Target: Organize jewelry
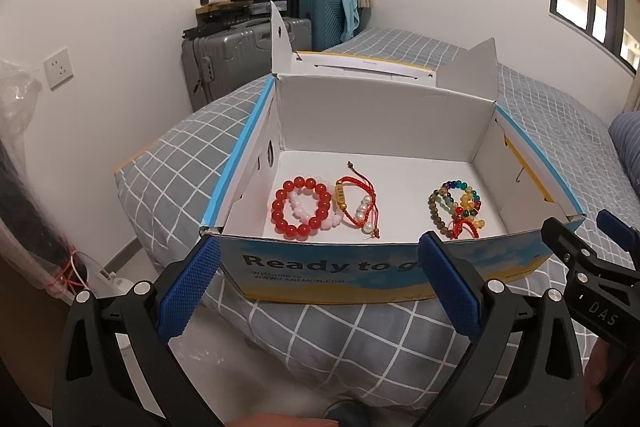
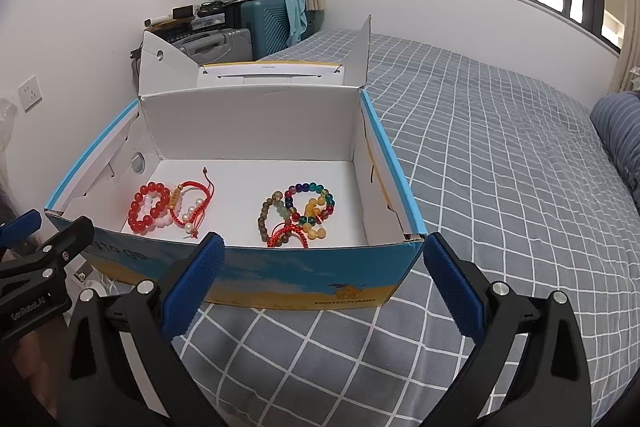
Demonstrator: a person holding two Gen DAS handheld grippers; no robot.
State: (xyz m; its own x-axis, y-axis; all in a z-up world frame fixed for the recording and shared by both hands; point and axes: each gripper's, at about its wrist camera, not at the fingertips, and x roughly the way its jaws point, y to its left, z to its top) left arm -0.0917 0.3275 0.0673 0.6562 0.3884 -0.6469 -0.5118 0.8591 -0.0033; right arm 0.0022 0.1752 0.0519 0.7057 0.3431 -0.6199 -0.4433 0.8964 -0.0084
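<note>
Hidden behind the cardboard box's front wall (image 2: 280, 267): lower loops of the red cord bracelet (image 2: 286, 237). Half covered by the red bead bracelet (image 1: 301, 207): a white bead bracelet (image 1: 300, 205). Covered by a blue fingertip (image 1: 448, 283): end of the "Ready to go" lettering (image 1: 320, 263).

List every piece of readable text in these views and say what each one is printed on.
"Ready to g…", cut off by a finger: front wall of the blue and yellow cardboard box.
"WWW.CANEMON.COM": same wall; the small line above is blurred.
"PROTECTCAMEL": same wall, right wrist view.
"GenRobot.AI": left gripper.
"DAS": right gripper.
</note>
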